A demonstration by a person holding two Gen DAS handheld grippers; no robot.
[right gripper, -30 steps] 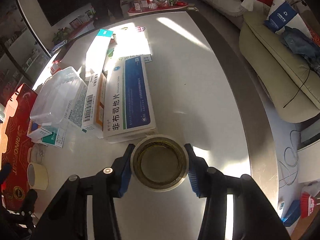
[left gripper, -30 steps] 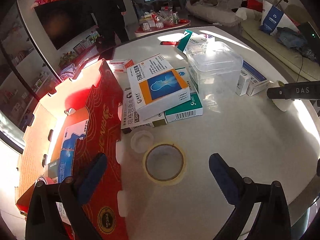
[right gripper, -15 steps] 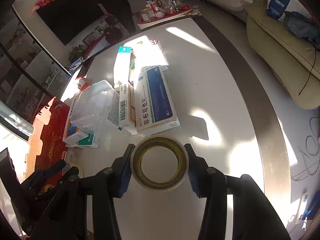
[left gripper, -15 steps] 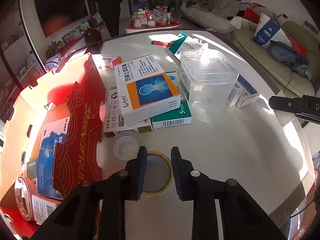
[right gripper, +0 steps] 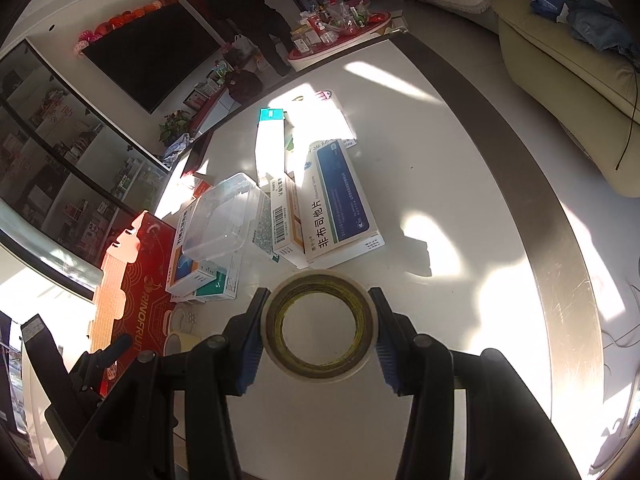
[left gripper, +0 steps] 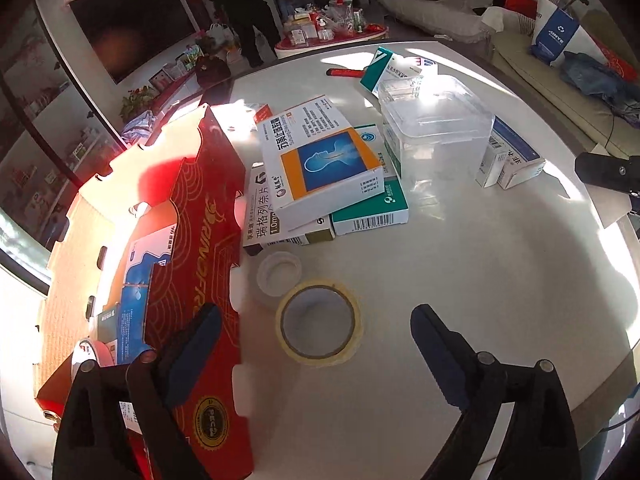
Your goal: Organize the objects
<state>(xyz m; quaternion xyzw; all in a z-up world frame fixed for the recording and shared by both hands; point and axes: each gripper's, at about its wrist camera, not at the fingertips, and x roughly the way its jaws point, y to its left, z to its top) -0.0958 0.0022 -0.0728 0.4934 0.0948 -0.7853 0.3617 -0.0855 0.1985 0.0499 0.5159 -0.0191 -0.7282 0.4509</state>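
A cream tape roll (left gripper: 316,358) lies flat on the white table (left gripper: 500,300). My left gripper (left gripper: 314,312) hangs over it, jaws opening wide; the roll sits between the blue fingertips and neither pad touches it. A second tape roll (right gripper: 320,370) is clamped between the pads of my right gripper (right gripper: 319,296), held above the table. A red carton (left gripper: 208,240) with boxes inside stands open at the left.
Stacked medicine boxes (left gripper: 320,160) and a clear plastic container (left gripper: 436,128) fill the table's middle. A small clear lid (left gripper: 280,270) lies beside the loose roll. A blue-and-white box (right gripper: 338,196) lies ahead of the right gripper. A person stands by the far cabinet.
The left gripper's jaws went from wide to nearly shut above the loose roll, then spread wide again. The right gripper rose and tilted with its roll still gripped.
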